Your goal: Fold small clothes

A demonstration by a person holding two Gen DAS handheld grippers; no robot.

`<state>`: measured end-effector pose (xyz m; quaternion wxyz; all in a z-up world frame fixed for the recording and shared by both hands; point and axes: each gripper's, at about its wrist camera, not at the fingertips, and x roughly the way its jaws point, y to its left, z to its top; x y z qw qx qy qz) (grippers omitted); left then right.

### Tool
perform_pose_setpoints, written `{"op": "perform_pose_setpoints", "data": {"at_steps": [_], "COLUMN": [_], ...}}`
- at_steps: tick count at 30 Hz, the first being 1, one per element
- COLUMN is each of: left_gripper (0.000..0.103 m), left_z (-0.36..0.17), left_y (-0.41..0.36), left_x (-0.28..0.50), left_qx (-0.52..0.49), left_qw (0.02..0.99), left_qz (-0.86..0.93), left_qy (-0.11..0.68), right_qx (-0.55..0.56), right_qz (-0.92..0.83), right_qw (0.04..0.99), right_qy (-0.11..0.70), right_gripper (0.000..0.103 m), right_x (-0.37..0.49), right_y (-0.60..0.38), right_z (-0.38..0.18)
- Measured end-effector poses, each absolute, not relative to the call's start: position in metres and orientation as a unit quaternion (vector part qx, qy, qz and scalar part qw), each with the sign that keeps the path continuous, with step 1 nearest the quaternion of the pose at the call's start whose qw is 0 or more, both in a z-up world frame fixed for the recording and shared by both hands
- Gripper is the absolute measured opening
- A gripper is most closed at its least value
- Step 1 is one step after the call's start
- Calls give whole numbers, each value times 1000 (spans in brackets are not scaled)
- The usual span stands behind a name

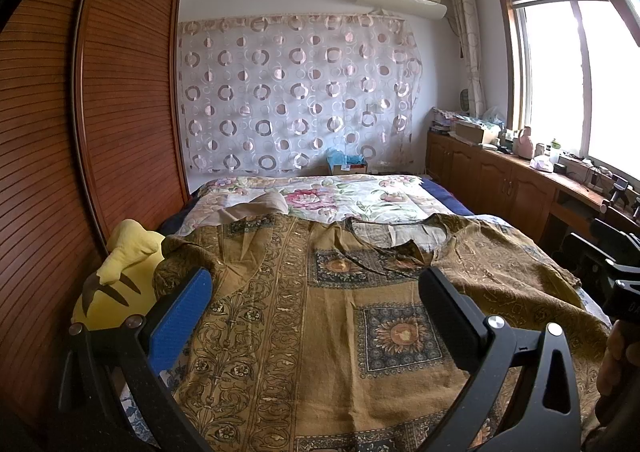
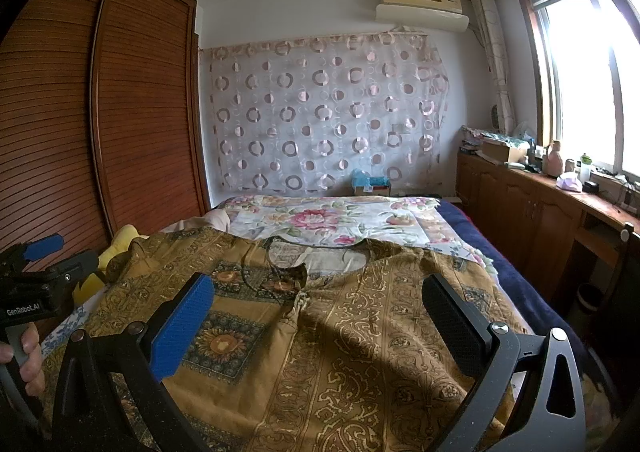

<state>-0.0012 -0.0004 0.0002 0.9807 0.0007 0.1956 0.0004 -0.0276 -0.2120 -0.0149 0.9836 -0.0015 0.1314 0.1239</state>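
A yellow plush toy is seen almost whole in the left wrist view, wedged between the bed and the wardrobe; in the right wrist view only a sliver of it shows. A hand gripping a grey handle is caught at the lower left of the right wrist view, below the body of the other device, while in the left wrist view a hand is only glimpsed at the lower right edge. On the counter under the window an open cardboard box is seen, its contents too small to tell. Another box stands past the far end of the bed with blue material sticking out of it. The shirt is spread flat on the near part of the bed, over a floral sheet. It is ochre with dark ornamental bands and sunflower squares, its round neckline turned towards the far end and its collar partly folded over. The left gripper is held wide open above the shirt, nothing between its fingers. The right gripper is likewise spread wide and empty over the shirt.
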Motion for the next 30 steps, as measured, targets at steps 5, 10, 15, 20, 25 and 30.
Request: {"op": "perform_pose_setpoints", "data": {"at_steps": [5,10,15,20,25,30], "left_gripper": [103,103,103,103,103,103], "left_z": [0,0,0,0,1,1], "left_y": [0,0,0,0,6,13], "left_x": [-1,-1,-1,-2,-6,-4], "left_qx": [0,0,0,0,-2,-3], "left_qw": [981,981,981,981,980,979], "left_qz": [1,1,0,1,1,1], "left_qy": [195,195,195,195,198,203], "right_qx": [-2,-3,-4,-5,-6,-7], "right_qz": [124,124,125,126,127,128], "right_qw": [984,984,984,983,983,983], "right_qy": [132,131,130,130,131,133], "right_gripper": [103,103,103,103,103,103], "right_x": [-27,-28,-29,-29,-28,-28], "right_y": [-212,-211,-212,-211,-210,-209], "right_z": [-15,-15,-15,-15,-15,-15]}}
